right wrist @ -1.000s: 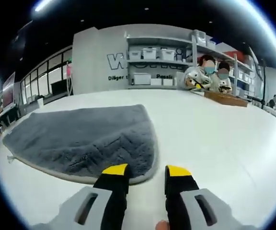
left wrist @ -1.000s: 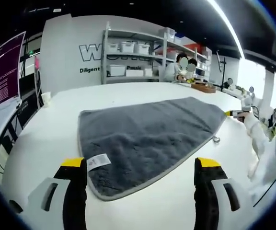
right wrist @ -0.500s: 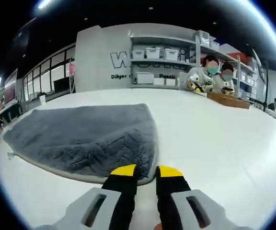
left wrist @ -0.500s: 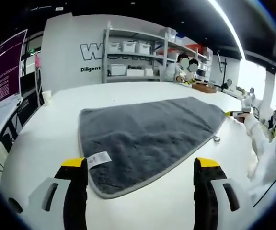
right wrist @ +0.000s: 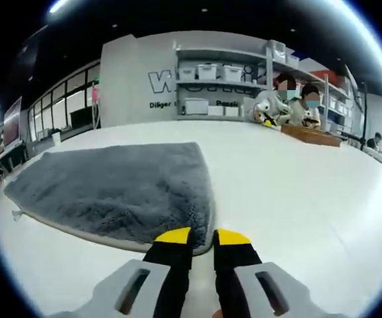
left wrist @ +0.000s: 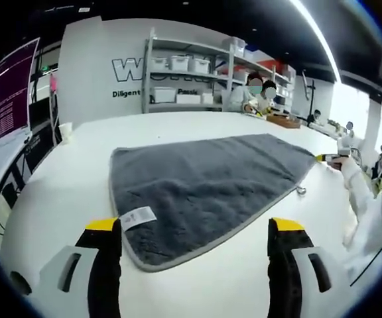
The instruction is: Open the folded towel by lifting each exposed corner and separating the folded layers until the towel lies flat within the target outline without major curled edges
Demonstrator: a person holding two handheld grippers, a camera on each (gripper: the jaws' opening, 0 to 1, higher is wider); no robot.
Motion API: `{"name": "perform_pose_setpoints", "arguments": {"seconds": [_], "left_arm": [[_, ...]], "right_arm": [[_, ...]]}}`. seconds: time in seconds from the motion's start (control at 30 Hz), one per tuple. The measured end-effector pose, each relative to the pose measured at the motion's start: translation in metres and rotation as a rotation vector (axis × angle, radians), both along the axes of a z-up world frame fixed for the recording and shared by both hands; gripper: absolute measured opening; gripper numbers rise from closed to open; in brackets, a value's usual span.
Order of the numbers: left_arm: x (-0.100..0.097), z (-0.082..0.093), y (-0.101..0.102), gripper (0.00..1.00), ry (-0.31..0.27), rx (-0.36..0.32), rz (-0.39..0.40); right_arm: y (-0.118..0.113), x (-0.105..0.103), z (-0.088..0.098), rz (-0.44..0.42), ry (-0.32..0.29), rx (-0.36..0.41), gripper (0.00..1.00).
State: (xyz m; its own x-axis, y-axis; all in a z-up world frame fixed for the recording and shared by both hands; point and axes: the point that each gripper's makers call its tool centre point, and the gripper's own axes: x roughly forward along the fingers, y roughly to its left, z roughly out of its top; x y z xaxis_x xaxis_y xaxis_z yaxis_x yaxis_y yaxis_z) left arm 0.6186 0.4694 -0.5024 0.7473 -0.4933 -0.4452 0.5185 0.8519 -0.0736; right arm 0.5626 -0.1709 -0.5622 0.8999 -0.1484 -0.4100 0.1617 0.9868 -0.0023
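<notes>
— Towel (left wrist: 204,189) position, please?

— We find the grey towel spread on the white table (left wrist: 58,199), its white label (left wrist: 138,217) at the near corner beside the left gripper (left wrist: 194,228).

— Left gripper condition?

— Jaws wide apart, holding nothing.

— And the right gripper (right wrist: 202,234)?

— We see its yellow-tipped jaws nearly together at the towel's near edge (right wrist: 204,225); whether they pinch the fabric, we cannot tell.
</notes>
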Motion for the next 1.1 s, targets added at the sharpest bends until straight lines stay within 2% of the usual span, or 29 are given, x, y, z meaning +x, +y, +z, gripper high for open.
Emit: {"name": "perform_pose_setpoints", "arguments": {"seconds": [0.43,0.53,0.67,0.77,0.83,1.0,1.1], "left_arm": [[-0.001,-0.002,0.002,0.89,0.007,-0.006,-0.001],[-0.001,-0.002,0.002,0.89,0.005,-0.006,0.001],[-0.002,-0.002,0.002,0.89,0.006,-0.005,0.002],[-0.002,-0.001,0.002,0.89,0.005,-0.005,0.002],[-0.002,0.000,0.002,0.89,0.001,-0.004,0.003],[-0.003,0.001,0.000,0.89,-0.002,-0.003,0.003],[-0.003,0.001,-0.002,0.89,-0.001,-0.004,-0.001]], "right_arm": [[0.001,-0.009,0.000,0.004,0.016,-0.001,0.07],[-0.001,-0.009,-0.001,-0.001,0.021,-0.019,0.13],[-0.008,-0.013,0.001,-0.023,0.031,-0.050,0.26],[-0.009,-0.017,0.005,-0.020,0.030,-0.063,0.29],[-0.008,-0.019,0.010,-0.012,0.021,-0.077,0.31],[0.006,-0.020,0.041,0.023,-0.074,-0.049,0.38],[0.014,-0.021,0.054,0.040,-0.099,-0.053,0.46]]}}
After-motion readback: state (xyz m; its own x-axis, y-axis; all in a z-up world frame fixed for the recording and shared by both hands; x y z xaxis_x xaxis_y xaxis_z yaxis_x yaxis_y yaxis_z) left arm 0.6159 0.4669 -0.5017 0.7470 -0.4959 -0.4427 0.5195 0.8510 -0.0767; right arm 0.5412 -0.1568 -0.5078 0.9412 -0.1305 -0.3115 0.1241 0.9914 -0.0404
